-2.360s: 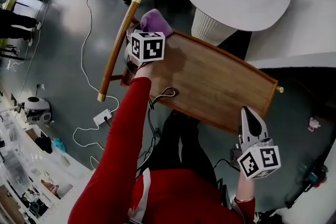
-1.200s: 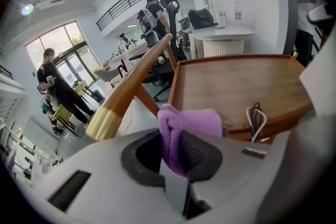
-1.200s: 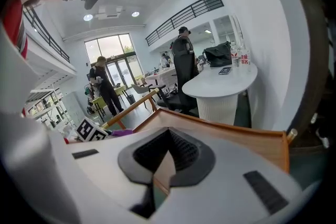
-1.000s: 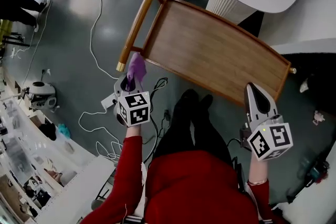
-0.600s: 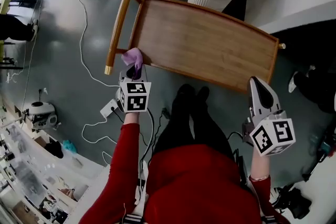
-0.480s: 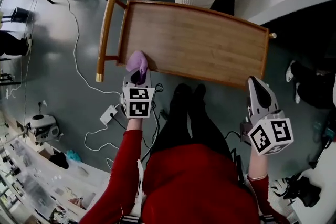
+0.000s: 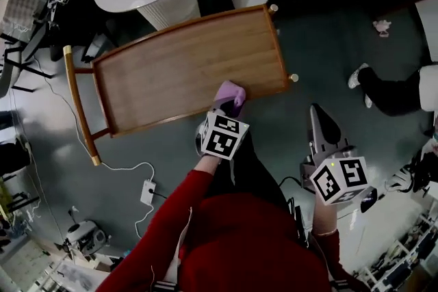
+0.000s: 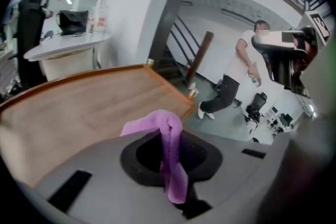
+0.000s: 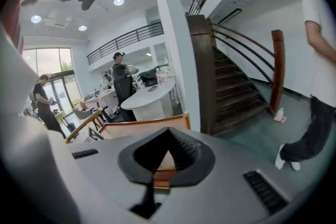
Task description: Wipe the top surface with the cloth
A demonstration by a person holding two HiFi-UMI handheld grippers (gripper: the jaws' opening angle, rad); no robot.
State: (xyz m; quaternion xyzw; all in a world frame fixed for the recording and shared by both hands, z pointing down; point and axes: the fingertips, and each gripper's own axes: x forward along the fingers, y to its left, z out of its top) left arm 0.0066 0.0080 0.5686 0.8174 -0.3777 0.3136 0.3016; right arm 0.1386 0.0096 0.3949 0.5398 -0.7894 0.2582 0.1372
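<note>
Left hand-held gripper (image 7: 228, 103) is clamped on the purple cloth (image 7: 230, 91). The cloth sits at the near edge of the worktop (image 7: 164, 68), toward its right corner, and seems to touch the wood. Right hand-held gripper (image 7: 319, 123) is closed on nothing and held off the near right corner.

The wood shows no wipe track, so progress cannot be read. Judged: the far and left parts remain to be wiped. A raised rim bounds every side, with the handle rail (image 7: 77, 106) at the left end. The top is bare, giving an open run leftward.
</note>
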